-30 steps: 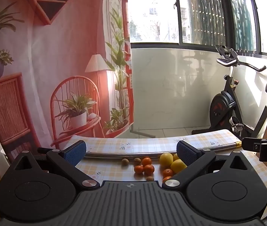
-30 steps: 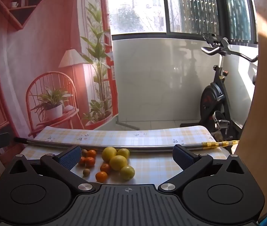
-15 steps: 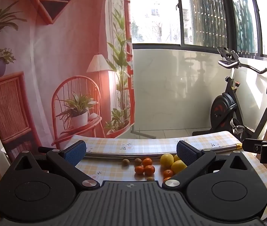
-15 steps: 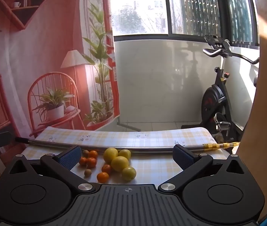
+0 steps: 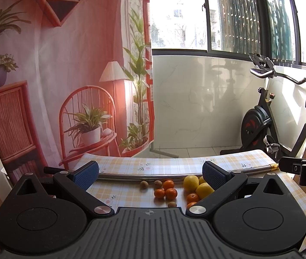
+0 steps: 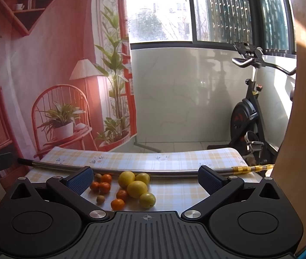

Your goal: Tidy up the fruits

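Note:
A loose pile of fruit lies on the checked tablecloth: yellow lemons, small oranges and brown kiwis. My left gripper is open and empty, held above the near table edge with the fruit ahead and slightly right. My right gripper is open and empty, with the fruit ahead and slightly left. Part of the right gripper shows at the right edge of the left wrist view.
A long metal rod with a yellow-taped end lies across the table just behind the fruit. A printed backdrop hangs behind the table on the left. An exercise bike stands at the back right.
Both views have shifted slightly, so the scene sits a little lower and to the right. The fruit has not moved. Both grippers remain open.

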Tool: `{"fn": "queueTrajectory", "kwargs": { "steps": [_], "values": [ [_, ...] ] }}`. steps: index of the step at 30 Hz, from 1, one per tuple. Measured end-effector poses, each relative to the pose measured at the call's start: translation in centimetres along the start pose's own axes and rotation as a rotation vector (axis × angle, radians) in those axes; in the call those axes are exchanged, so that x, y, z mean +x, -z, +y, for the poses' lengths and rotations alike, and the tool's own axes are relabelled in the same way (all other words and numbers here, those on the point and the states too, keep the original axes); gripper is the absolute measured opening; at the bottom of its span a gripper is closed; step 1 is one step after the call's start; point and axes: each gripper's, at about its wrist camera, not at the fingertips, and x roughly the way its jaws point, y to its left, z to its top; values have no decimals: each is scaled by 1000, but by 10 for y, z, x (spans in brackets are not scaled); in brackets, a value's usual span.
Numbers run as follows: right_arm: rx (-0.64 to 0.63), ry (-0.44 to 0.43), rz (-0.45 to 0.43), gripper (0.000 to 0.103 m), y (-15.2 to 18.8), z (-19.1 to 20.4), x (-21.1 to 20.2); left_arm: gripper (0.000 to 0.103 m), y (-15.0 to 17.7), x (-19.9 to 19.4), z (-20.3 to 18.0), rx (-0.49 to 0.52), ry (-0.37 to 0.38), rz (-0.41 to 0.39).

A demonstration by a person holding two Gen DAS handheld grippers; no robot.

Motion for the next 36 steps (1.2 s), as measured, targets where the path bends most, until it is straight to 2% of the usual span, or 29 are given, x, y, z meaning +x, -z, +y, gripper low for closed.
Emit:
{"fn": "queueTrajectory", "kwargs": {
  "steps": [36],
  "values": [
    [0,3,-7,103,-2,1,-2,103,0,0,1,-2,-1,3]
  ]
}}
